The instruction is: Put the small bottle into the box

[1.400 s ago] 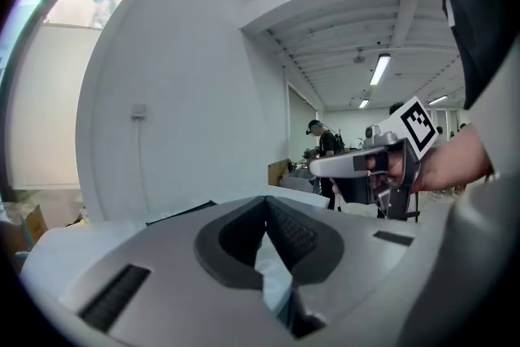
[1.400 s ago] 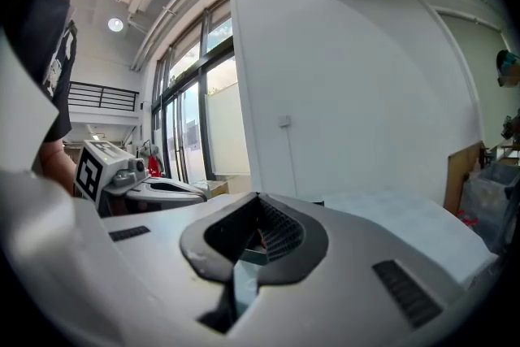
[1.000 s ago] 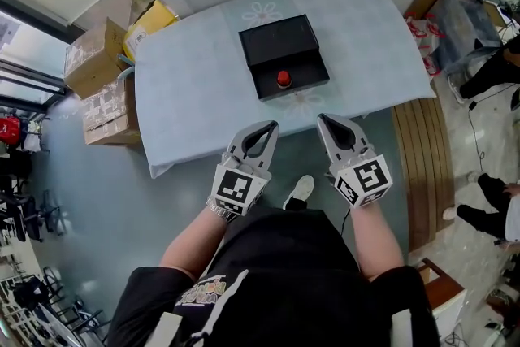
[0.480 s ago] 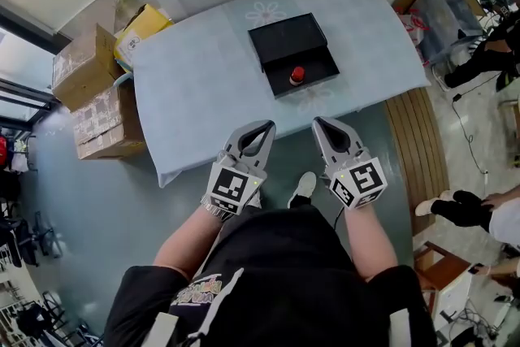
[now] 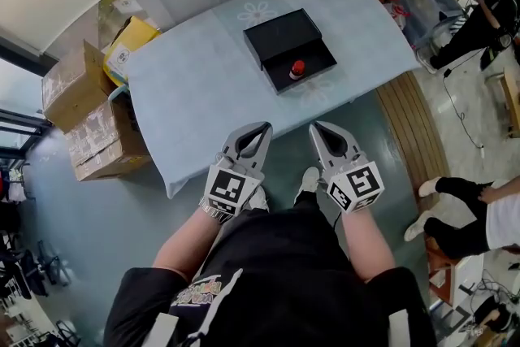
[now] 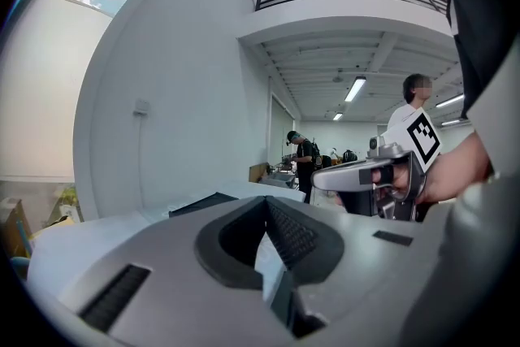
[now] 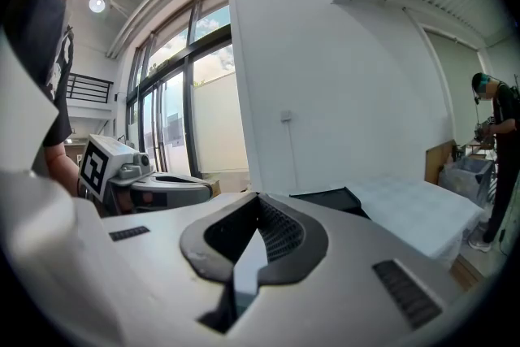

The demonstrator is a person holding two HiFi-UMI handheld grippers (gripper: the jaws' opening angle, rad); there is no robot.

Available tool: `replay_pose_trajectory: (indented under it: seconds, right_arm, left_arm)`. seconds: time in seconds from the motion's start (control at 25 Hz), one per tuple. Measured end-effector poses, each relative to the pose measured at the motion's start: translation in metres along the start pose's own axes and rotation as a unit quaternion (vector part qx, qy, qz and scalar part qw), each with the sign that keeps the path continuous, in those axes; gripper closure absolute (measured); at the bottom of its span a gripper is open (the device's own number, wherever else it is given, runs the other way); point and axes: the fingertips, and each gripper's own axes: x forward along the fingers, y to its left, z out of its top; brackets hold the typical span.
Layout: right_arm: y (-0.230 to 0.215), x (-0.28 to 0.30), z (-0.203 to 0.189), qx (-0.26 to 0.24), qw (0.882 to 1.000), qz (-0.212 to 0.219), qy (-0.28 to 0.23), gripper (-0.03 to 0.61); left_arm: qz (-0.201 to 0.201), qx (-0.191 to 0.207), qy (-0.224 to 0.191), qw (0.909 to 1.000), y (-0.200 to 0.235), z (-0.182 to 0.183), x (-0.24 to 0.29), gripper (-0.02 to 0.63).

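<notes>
Pale blue table [image 5: 195,93] is seen from above, with the black box [image 5: 280,32] lying open on it. The small bottle [image 5: 297,69], red cap up, is found standing in the near half of the box, so it looks to be inside already. How deep it's seated can't be told from this height.

Both grippers are held well short of the box, down by the waist. The left gripper [image 5: 264,127] is clenched with nothing between its jaws. The right gripper [image 5: 315,127] is likewise closed up and empty, pads meeting at the tips.

Compared with a second ago, honestly not much has been changed. The view has been swung a little, so the box is seen at a new angle. The bottle is still in the same spot in the box, and neither gripper has been brought any closer to it.

So no carrying seems left to be done. The job is judged finished, or at most the box is left to be closed.
</notes>
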Motion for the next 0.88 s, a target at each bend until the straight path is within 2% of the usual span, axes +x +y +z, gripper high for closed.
replay_pose_trajectory:
  seconds: [0.36,0.52,0.88]
  right_arm:
    - [0.012,-0.016,-0.006,0.005,1.000,-0.024,-0.005,0.571]
    - [0.014,-0.018,-0.005,0.003,1.000,-0.028,-0.002,0.571]
    - [0.017,-0.020,-0.003,-0.001,1.000,-0.024,-0.003,0.571]
  left_arm:
    - [-0.020,0.006,-0.003,0.9998,-0.009,-0.001,-0.009,0.606]
    - [-0.023,-0.004,0.000,0.9997,-0.011,0.001,-0.012,0.606]
    - [-0.013,-0.006,0.003,0.9999,-0.012,0.006,-0.018,0.606]
